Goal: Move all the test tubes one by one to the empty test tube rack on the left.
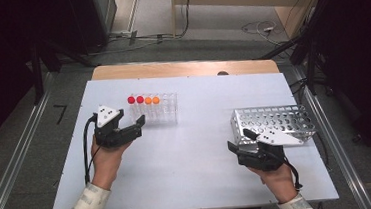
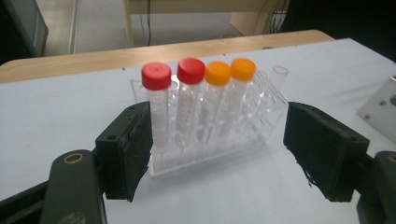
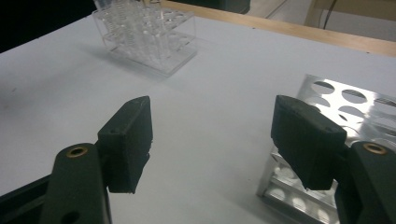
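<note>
On the white table (image 1: 192, 149), toward my left, sits the clear plastic rack (image 1: 155, 109) with four capped tubes standing upright in one row: two red-capped tubes (image 2: 173, 105) then two orange-capped tubes (image 2: 229, 100), side by side. The rest of its holes look empty from here. My left gripper (image 1: 137, 126) is just beside that rack, jaws spread wide with nothing pinched between them. Over on the right there's the perforated metal rack (image 1: 275, 120), no tubes in any holes I can see. My right gripper (image 1: 239, 140) sits right next to it, jaws wide too, holding nothing.
</note>
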